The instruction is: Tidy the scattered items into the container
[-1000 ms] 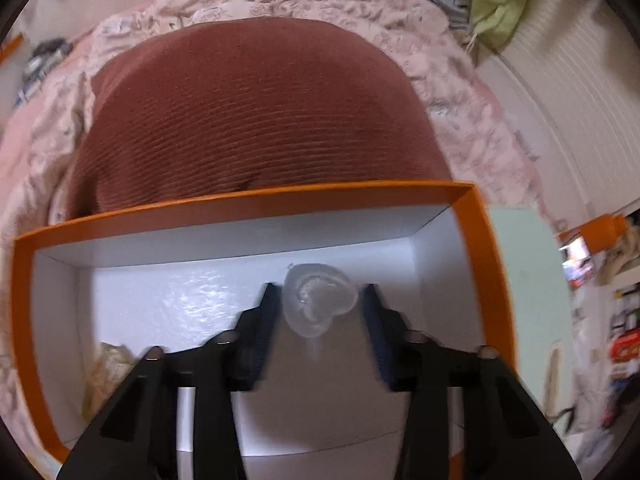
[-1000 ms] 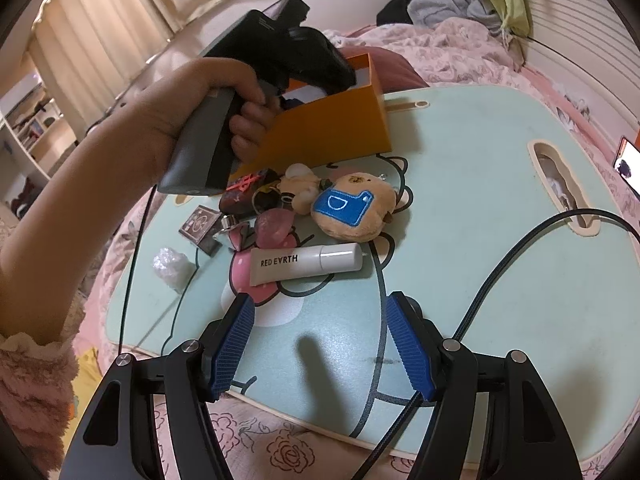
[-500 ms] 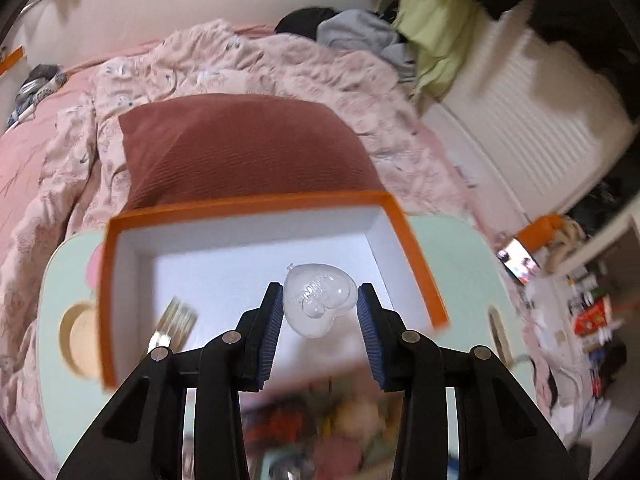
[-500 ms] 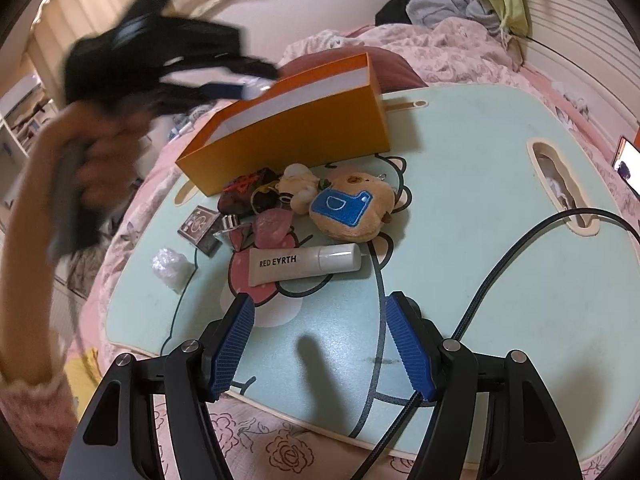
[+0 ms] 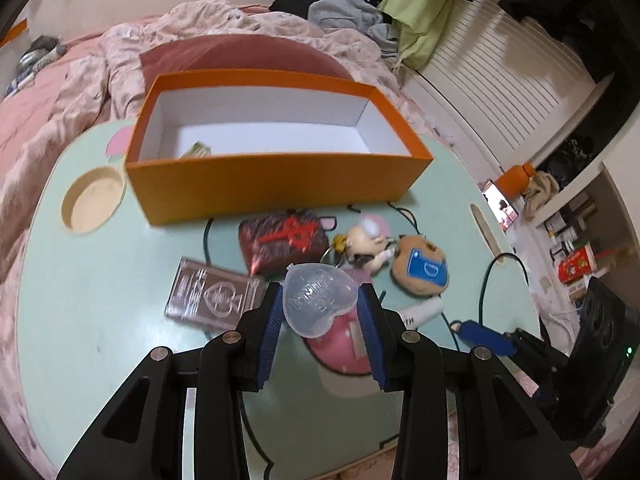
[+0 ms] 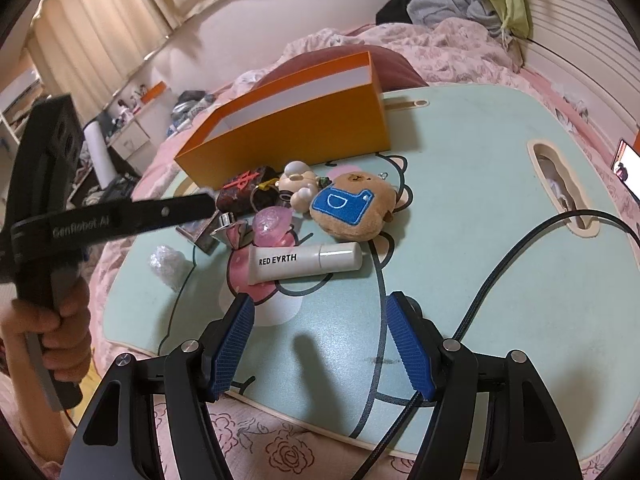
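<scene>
My left gripper is shut on a clear heart-shaped case, held above the scattered pile. Behind the pile stands the orange box, white inside, with one small gold item in its left end. On the mint table lie a dark red pouch, a brown card case, a small figure keychain, a brown plush with a blue patch, a pink heart and a white tube. My right gripper is open and empty over the table's near edge.
A black cable runs across the table's right side. A round cup recess sits left of the box, and a crumpled clear wrap lies near the left edge. Pink bedding and a dark red cushion surround the table.
My left gripper has pulled back from over the box's inside to above the pile on the table, with the clear heart still between its pads. The right gripper has stayed put.
</scene>
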`<state>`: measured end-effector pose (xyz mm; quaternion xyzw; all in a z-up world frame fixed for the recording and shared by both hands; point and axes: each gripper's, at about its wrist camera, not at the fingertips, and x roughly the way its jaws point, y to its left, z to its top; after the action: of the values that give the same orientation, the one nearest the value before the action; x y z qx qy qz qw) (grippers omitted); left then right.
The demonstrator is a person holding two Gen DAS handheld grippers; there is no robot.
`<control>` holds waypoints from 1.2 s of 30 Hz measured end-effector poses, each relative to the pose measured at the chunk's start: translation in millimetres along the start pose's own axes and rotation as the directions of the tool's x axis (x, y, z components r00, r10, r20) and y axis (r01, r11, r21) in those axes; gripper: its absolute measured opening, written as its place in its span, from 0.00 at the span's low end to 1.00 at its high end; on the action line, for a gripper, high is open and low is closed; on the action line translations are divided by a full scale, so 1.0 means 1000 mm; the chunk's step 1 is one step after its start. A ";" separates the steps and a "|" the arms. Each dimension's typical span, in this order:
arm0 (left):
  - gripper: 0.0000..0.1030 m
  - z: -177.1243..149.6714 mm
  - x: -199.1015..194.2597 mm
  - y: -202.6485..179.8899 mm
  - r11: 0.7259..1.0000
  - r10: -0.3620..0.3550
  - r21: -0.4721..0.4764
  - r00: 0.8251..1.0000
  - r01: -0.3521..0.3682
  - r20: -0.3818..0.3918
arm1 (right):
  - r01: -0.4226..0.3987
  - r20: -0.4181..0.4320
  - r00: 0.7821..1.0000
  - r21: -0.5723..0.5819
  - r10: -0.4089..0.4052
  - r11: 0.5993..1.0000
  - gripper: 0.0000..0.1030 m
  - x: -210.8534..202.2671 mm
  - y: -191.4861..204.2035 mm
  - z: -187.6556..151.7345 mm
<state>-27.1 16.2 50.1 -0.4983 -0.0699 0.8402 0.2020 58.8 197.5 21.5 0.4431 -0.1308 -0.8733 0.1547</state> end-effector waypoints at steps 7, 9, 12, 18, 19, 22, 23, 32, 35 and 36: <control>0.38 -0.018 0.005 -0.004 1.000 0.009 0.021 1.000 -0.009 -0.020 | 0.003 -0.001 1.000 -0.005 -0.003 1.000 0.66 -0.001 0.001 -0.001; 0.38 -0.021 0.008 -0.009 0.999 0.010 0.039 1.000 -0.009 -0.024 | 0.004 -0.003 1.000 -0.005 -0.004 1.000 0.66 0.000 0.000 -0.001; 0.39 -0.024 0.010 -0.013 0.999 0.022 0.043 1.000 -0.021 -0.022 | 0.004 -0.001 1.000 -0.005 -0.004 1.000 0.66 0.000 0.001 -0.001; 0.57 -0.032 -0.008 0.001 0.998 0.056 -0.029 0.996 -0.054 0.072 | 0.005 -0.001 1.000 -0.008 -0.005 1.000 0.66 0.000 0.001 0.000; 0.57 -0.035 -0.013 0.004 0.997 0.071 -0.040 0.993 -0.067 0.089 | 0.005 -0.001 1.000 -0.011 -0.005 1.000 0.66 0.000 0.002 0.000; 0.57 -0.049 -0.029 0.008 0.993 0.111 -0.055 0.984 -0.105 0.140 | -0.006 0.004 1.000 -0.028 0.006 1.000 0.66 -0.004 0.005 0.007; 0.57 -0.054 -0.034 0.010 0.991 0.128 -0.062 0.979 -0.120 0.155 | -0.015 0.012 1.000 -0.028 0.016 0.999 0.66 -0.007 0.007 0.013; 0.58 -0.095 -0.046 0.025 0.927 0.368 -0.151 0.908 -0.343 0.198 | -0.207 -0.089 0.975 -0.044 0.203 0.977 0.66 0.013 0.073 0.146; 0.58 -0.100 -0.042 0.030 0.925 0.372 -0.163 0.909 -0.345 0.186 | -0.217 -0.277 0.934 0.069 0.228 0.974 0.64 0.080 0.091 0.185; 0.58 -0.101 -0.041 0.031 0.927 0.365 -0.168 0.913 -0.337 0.182 | -0.200 -0.328 0.917 0.109 0.225 0.974 0.55 0.102 0.093 0.191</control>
<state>68.8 -37.5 23.6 -0.4238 -0.0560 0.9040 0.0057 -140.0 89.7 90.3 0.5751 -0.1815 -0.7567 0.2526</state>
